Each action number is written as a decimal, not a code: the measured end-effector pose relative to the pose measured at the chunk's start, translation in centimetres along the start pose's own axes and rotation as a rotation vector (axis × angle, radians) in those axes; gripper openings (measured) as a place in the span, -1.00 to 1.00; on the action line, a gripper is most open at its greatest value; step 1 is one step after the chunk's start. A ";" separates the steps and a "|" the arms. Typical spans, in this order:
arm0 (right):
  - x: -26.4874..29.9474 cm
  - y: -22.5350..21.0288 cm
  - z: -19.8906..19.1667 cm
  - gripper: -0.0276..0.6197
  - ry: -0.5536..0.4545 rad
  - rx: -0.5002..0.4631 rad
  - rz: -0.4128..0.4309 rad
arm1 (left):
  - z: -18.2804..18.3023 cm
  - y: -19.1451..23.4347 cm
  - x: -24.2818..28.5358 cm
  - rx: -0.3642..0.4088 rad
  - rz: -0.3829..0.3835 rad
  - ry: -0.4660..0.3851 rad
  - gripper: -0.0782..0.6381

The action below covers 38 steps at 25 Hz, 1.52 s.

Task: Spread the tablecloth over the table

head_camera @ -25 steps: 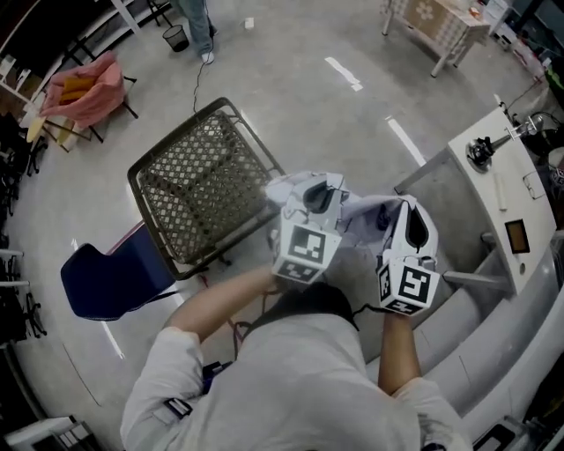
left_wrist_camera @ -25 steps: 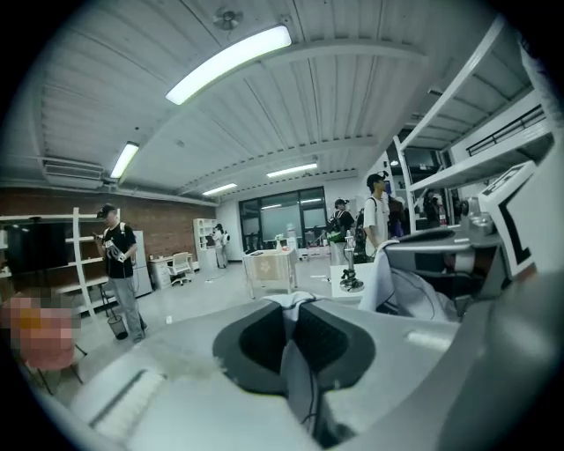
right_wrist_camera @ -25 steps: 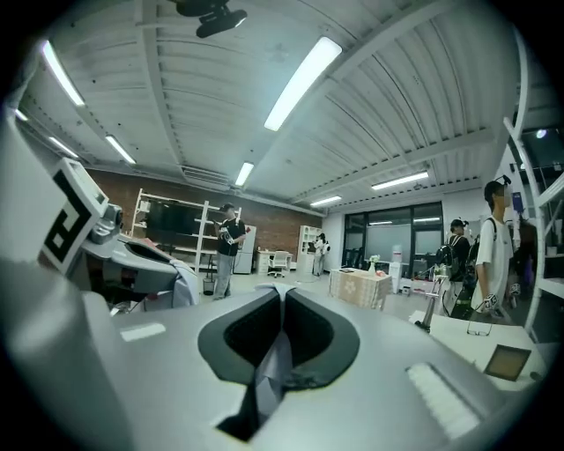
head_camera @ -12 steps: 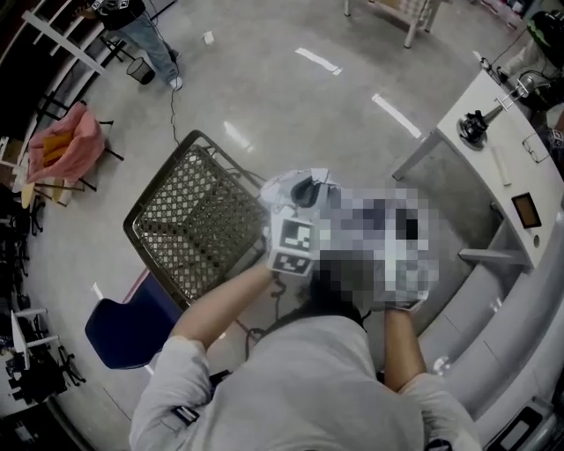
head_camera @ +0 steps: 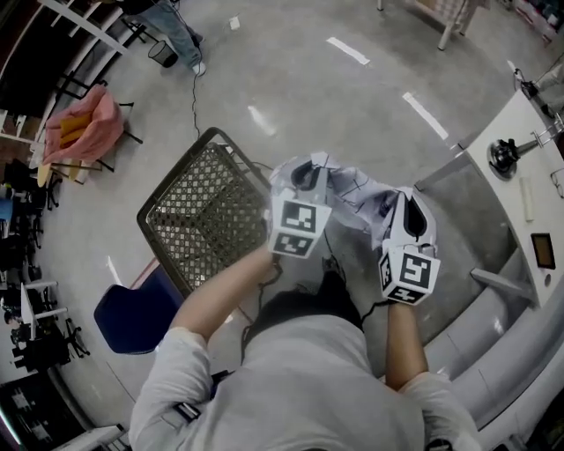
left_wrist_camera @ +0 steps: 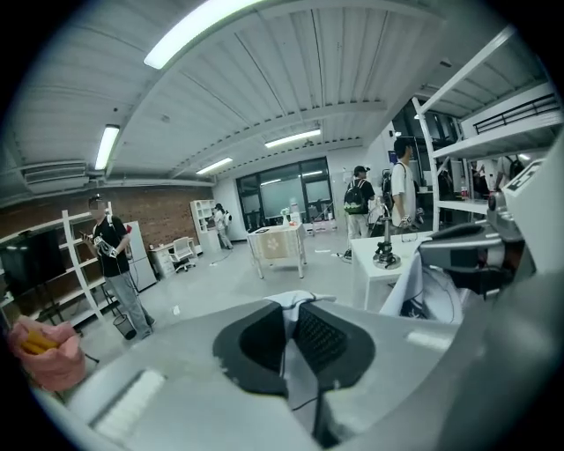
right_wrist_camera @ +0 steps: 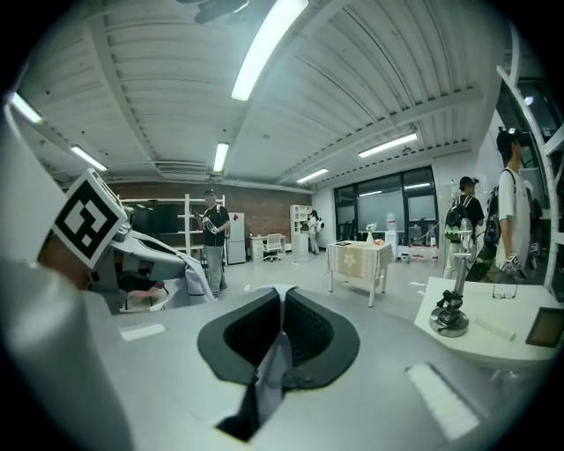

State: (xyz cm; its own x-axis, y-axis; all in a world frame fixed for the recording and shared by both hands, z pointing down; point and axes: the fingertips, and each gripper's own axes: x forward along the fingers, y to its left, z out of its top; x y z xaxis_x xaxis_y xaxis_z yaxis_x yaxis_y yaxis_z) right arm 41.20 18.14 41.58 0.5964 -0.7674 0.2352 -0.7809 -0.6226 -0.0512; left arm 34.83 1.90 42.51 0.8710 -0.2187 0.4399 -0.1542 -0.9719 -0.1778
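Observation:
A crumpled white-grey tablecloth (head_camera: 352, 195) hangs bunched between my two grippers in the head view, above the floor. My left gripper (head_camera: 307, 173) is shut on one edge of it; in the left gripper view a strip of the tablecloth (left_wrist_camera: 293, 310) sits pinched between the dark pads. My right gripper (head_camera: 407, 210) is shut on another edge, and the right gripper view shows the tablecloth (right_wrist_camera: 275, 357) as a thin fold squeezed in the jaws. A wire-mesh table (head_camera: 204, 216) stands just left of the grippers, its top bare.
A blue chair (head_camera: 132, 313) sits at the lower left beside the mesh table. A white desk (head_camera: 520, 167) with a small stand is to the right. A pink-draped chair (head_camera: 79, 128) and a standing person (head_camera: 176, 26) are far left. People stand by shelving (left_wrist_camera: 401, 185).
Both grippers have moved with the tablecloth held between them and sunk a little. The mesh table now lies closer to the left gripper in the head view.

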 end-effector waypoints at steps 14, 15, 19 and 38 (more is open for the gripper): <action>10.5 11.1 2.7 -0.89 0.005 -0.095 0.144 | -2.9 14.4 -0.7 -0.120 0.107 -0.020 -0.72; 11.2 12.4 2.8 -0.89 0.011 -0.102 0.150 | -3.4 15.7 -1.1 -0.128 0.109 -0.022 -0.72; 13.9 17.7 3.4 -0.89 0.037 -0.116 0.163 | -5.3 21.6 -2.0 -0.175 0.113 -0.039 -0.72; 28.5 30.6 5.7 -0.89 0.056 -0.169 0.257 | -9.5 40.6 1.1 -0.210 0.185 -0.037 -0.72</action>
State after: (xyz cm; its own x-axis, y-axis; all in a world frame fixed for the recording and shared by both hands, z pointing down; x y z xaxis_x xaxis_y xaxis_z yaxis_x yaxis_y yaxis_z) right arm 35.35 -23.60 41.20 0.3680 -0.8838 0.2890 -0.9273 -0.3715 0.0447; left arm 25.15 -38.63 44.12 0.8347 -0.3946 0.3841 -0.4024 -0.9132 -0.0638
